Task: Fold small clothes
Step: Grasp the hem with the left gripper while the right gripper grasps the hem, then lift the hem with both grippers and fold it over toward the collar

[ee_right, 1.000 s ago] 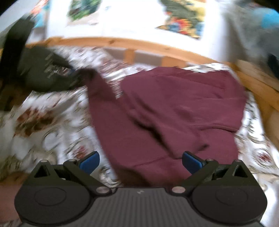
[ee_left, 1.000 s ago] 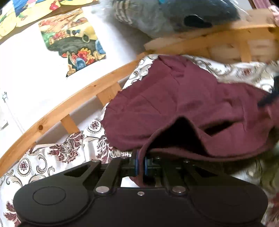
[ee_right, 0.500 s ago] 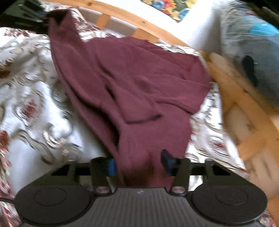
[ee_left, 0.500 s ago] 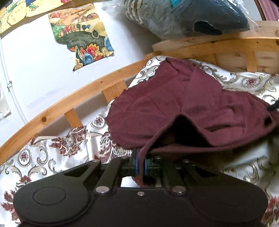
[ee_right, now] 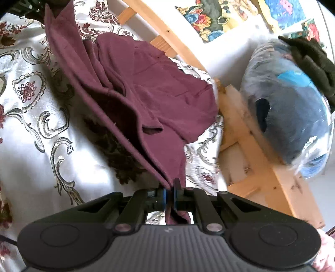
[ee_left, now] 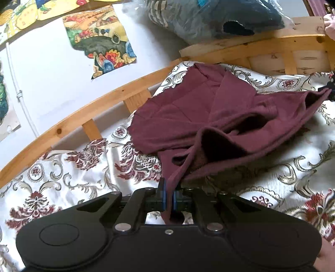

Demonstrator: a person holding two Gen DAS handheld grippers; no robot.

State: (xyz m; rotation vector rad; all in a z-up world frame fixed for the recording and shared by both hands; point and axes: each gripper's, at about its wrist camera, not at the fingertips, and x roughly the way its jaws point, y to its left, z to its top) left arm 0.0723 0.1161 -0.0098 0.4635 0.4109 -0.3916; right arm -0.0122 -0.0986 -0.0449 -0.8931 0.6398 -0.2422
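Observation:
A maroon garment [ee_left: 188,117] lies partly on a white floral bedspread [ee_left: 73,171]. My left gripper [ee_left: 169,197] is shut on one corner of its near edge. My right gripper [ee_right: 170,196] is shut on the other corner; the garment [ee_right: 150,87] stretches away from it toward the left gripper, seen at the top left of the right wrist view [ee_right: 27,8]. The held edge is lifted and pulled taut between the two, and the far part rests on the bed.
A wooden bed rail [ee_left: 69,123] curves along the far side against a white wall with colourful pictures [ee_left: 100,39]. A plastic-wrapped grey and blue bundle [ee_right: 289,117] sits on the wooden frame [ee_right: 259,146] beyond the garment.
My right gripper went from open to shut on the garment's corner. Both grippers have pulled apart, and the near edge is now stretched taut between them.

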